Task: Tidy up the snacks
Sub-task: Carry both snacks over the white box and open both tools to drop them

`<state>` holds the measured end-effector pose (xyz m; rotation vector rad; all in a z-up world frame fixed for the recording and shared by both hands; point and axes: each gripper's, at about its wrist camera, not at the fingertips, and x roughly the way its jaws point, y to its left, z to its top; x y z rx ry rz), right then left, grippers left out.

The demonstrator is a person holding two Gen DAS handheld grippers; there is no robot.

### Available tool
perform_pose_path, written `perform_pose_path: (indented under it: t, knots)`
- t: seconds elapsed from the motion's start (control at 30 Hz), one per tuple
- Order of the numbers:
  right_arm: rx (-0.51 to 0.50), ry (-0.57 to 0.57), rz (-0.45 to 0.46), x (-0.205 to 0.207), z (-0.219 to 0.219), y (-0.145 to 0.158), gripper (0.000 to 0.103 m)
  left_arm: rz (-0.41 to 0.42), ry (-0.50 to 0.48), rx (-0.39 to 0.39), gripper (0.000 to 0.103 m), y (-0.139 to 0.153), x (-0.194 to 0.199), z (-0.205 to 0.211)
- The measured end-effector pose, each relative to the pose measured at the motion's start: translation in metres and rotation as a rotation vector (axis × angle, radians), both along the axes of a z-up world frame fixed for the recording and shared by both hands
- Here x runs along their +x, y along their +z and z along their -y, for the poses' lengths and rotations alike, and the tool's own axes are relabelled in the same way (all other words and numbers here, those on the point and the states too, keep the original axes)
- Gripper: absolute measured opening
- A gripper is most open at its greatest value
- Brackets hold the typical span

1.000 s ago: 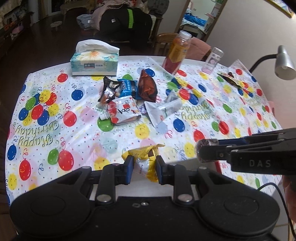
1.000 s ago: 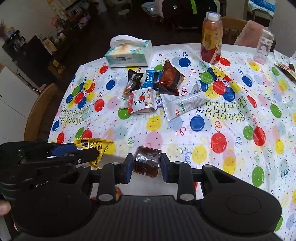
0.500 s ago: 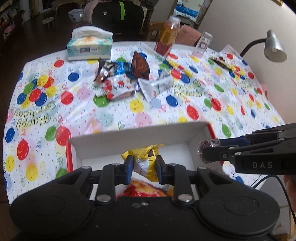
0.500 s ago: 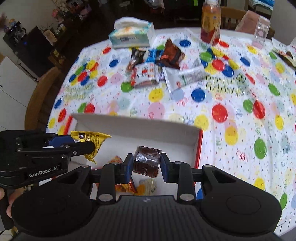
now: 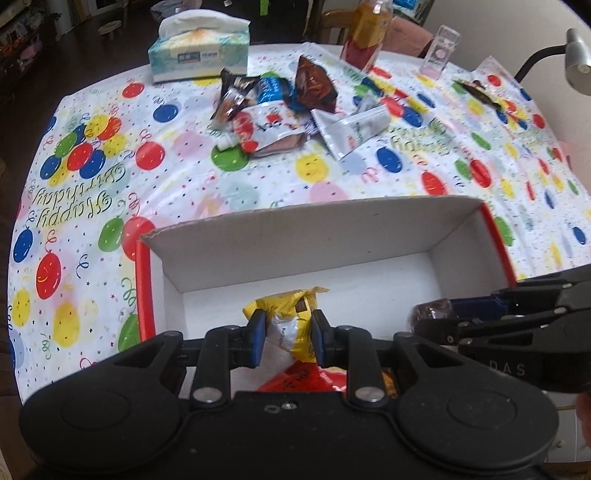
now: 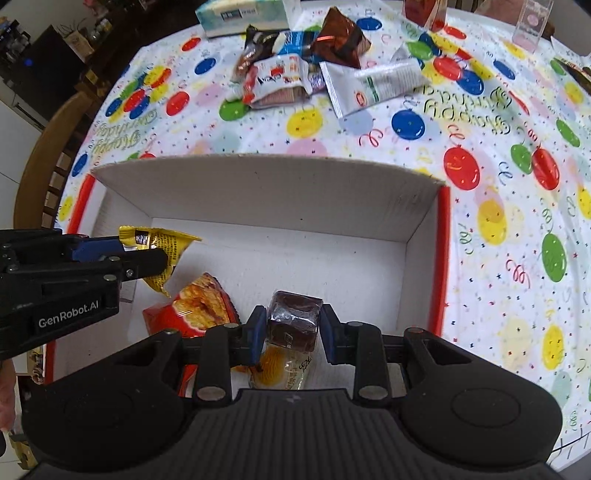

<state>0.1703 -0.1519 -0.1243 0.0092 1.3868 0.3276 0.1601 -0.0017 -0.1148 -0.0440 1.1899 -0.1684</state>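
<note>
Above the white box [image 6: 258, 192], the left gripper [image 5: 287, 338] pinches a yellow snack packet [image 5: 291, 317] between nearly closed fingers; the right gripper [image 6: 293, 334] clamps a dark wrapped cake [image 6: 293, 319]. Inside the box lie a red chip bag [image 6: 192, 310] and a pale packet [image 6: 284, 369], perhaps bread, half hidden under the right gripper

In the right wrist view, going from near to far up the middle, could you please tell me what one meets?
Right gripper holding the brown snack → white box far wall → yellow balloon print on the tablecloth → white pouch in the snack pile → tissue box.
</note>
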Motion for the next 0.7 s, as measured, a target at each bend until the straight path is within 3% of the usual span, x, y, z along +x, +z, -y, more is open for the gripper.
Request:
perform_pose_path:
  t: [0.63, 0.7]
  knots:
    - [0.009, -0.026, -0.024, 0.004, -0.002, -0.019, 0.031, -0.057, -0.017, 0.032, 0.024, -0.029, 0.005, 0.011]
    - [0.012, -0.025, -0.022, 0.004, -0.002, -0.017, 0.039, -0.057, -0.017, 0.032, 0.029, -0.029, 0.004, 0.011]
